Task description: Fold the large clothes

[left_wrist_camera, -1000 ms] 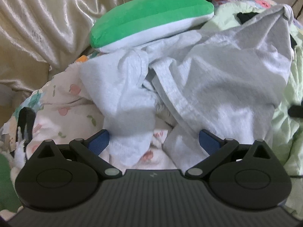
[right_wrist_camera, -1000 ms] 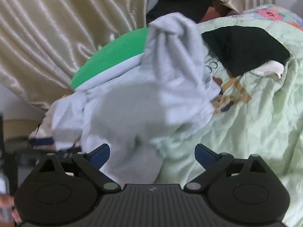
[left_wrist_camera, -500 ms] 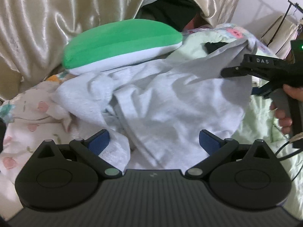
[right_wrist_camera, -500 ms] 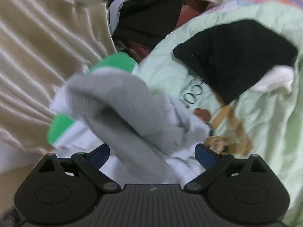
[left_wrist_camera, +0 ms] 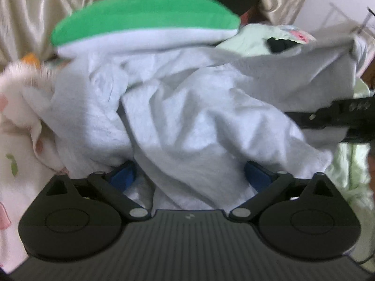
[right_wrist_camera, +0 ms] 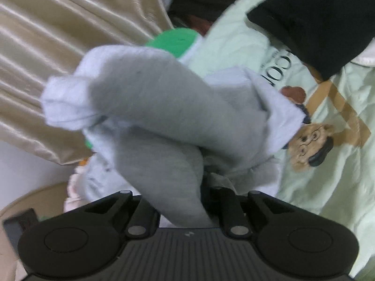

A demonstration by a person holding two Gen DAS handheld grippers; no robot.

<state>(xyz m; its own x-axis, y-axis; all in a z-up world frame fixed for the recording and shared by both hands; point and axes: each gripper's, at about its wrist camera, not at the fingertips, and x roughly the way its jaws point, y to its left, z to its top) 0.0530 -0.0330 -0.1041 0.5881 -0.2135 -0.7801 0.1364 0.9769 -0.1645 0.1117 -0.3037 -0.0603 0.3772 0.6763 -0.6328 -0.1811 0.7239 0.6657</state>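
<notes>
A large pale grey garment (left_wrist_camera: 199, 121) lies crumpled on the bed and fills the left wrist view. My left gripper (left_wrist_camera: 189, 174) is pushed into its near edge. The jaws are closing but still stand wide, with cloth between the blue pads (left_wrist_camera: 123, 175). In the right wrist view a thick fold of the same garment (right_wrist_camera: 150, 107) rises from my right gripper (right_wrist_camera: 201, 187), whose jaws are closing and have drawn almost together on the bunched cloth. That right gripper (left_wrist_camera: 295, 119) also shows as a black bar on the garment's right side.
A green and white cushion (left_wrist_camera: 145, 18) lies behind the garment, against a beige satin curtain (right_wrist_camera: 46, 46). A pale green quilt (right_wrist_camera: 328, 187) with a bear print carries a black garment (right_wrist_camera: 316, 23). A white floral blanket (left_wrist_camera: 16, 164) lies to the left.
Both grippers sank toward the grey garment. The right jaws went from wide open to nearly together on a fold. The left gripper pushed further into the cloth.
</notes>
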